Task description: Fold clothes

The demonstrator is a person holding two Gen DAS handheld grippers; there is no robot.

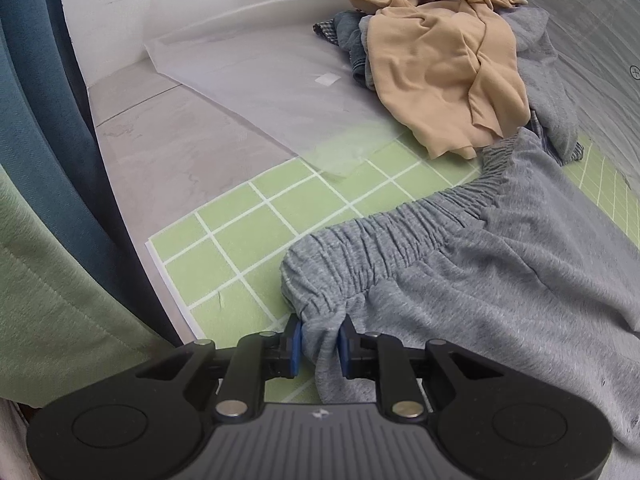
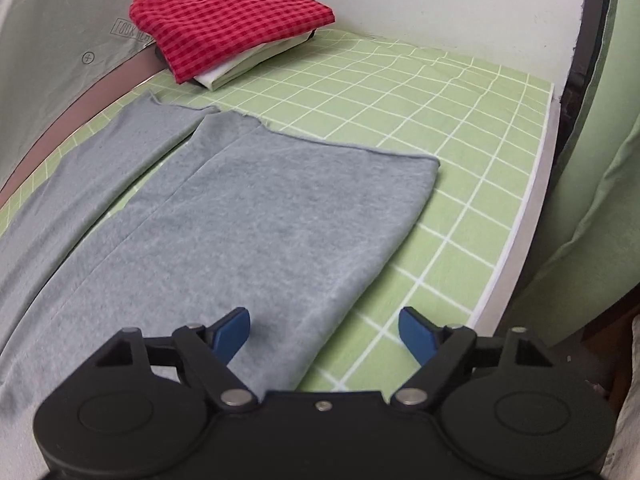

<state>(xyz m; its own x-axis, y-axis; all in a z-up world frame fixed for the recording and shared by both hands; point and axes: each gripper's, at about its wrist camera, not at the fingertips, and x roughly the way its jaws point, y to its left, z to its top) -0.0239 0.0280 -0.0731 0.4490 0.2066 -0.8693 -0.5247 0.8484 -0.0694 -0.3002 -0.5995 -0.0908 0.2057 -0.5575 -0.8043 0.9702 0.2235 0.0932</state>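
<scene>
Grey sweatpants (image 1: 500,272) lie spread on the green checked mat (image 1: 240,232). Their gathered elastic waistband (image 1: 380,236) curves across the left wrist view. My left gripper (image 1: 320,344) is shut on the near corner of that waistband, the blue pads pinching a fold of grey cloth. In the right wrist view the two grey pant legs (image 2: 256,216) lie flat side by side on the mat (image 2: 460,128). My right gripper (image 2: 324,332) hovers open over the near leg's right edge, with its blue pads (image 2: 234,330) wide apart and not pressing on the cloth.
A heap of unfolded clothes, tan (image 1: 444,68) on top of grey and blue pieces, lies at the far end. A folded red checked garment (image 2: 228,28) rests on a white folded one at the mat's far corner. The mat's white edge (image 2: 532,200) runs along the right.
</scene>
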